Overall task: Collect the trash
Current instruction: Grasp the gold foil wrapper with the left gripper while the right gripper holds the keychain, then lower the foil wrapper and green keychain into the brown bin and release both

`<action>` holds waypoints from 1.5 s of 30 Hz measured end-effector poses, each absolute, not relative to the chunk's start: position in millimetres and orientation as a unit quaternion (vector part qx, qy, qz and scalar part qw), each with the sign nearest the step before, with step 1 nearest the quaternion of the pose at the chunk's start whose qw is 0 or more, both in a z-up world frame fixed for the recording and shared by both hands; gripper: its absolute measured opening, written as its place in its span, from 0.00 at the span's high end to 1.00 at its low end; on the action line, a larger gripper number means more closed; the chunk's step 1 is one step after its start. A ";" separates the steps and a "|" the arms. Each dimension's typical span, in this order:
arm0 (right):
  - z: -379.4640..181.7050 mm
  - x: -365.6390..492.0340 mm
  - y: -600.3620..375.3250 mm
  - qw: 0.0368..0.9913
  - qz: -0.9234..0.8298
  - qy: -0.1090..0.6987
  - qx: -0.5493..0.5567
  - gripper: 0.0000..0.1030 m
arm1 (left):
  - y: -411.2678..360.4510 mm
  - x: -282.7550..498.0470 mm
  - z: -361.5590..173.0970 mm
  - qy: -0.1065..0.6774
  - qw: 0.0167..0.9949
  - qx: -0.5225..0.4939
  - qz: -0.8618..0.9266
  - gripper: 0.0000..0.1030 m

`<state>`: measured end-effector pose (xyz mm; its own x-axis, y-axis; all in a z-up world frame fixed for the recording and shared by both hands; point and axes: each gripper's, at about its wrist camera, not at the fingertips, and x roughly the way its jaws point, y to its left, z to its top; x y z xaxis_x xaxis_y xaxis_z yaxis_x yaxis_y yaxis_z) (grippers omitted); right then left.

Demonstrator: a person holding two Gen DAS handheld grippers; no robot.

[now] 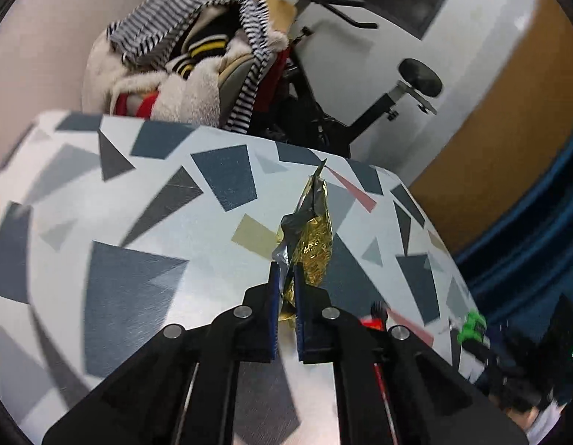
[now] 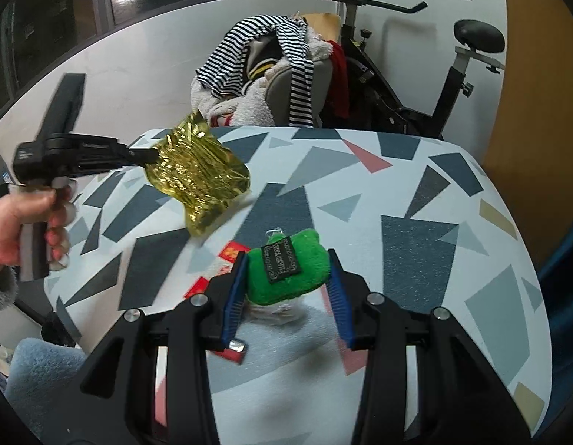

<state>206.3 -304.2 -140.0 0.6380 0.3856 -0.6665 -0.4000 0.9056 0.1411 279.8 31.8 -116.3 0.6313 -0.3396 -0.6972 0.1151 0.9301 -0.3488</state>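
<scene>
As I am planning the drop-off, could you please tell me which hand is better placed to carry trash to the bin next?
Left. The left gripper already pinches the gold wrapper, lifted off the table; the right gripper is occupied with a green plush toy.

Patterned table (image 2: pixel 416 244), red packets (image 2: pixel 232 252), perhaps wrappers

We list, outward from the table (image 2: pixel 416 259): its top, smooth and matt, printed with grey, blue, pink and tan shards; above it, a gold foil wrapper (image 2: pixel 197 174), crinkled, glossy, silver inside; near its front edge, a green plush toy (image 2: pixel 286 274), fuzzy cloth with a woven black label; behind it, striped knit cloth (image 2: pixel 271 48) over fleecy cream fabric; gripper fingers (image 2: pixel 232 296), matt black plastic with ribbed blue pads.
</scene>
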 end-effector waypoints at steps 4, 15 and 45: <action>-129.8 189.5 -295.2 0.902 0.227 0.366 -0.012 0.58 | 40.4 240.1 -99.9 0.412 0.893 -0.119 -0.137 0.93; -121.6 130.5 -272.2 0.895 0.250 0.367 -0.033 0.58 | 51.5 126.7 -90.1 0.418 0.885 -0.102 -0.176 0.93; -170.8 51.6 -264.4 0.879 0.260 0.398 -0.040 0.58 | 2.0 -7.4 -224.2 0.466 0.854 -0.013 -0.232 0.82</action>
<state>51.6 -264.4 -170.8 0.5478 0.4245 -0.7209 -0.4884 0.8619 0.1365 -7.5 2.0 -224.2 0.4587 -0.4080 -0.7894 0.3833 0.8923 -0.2384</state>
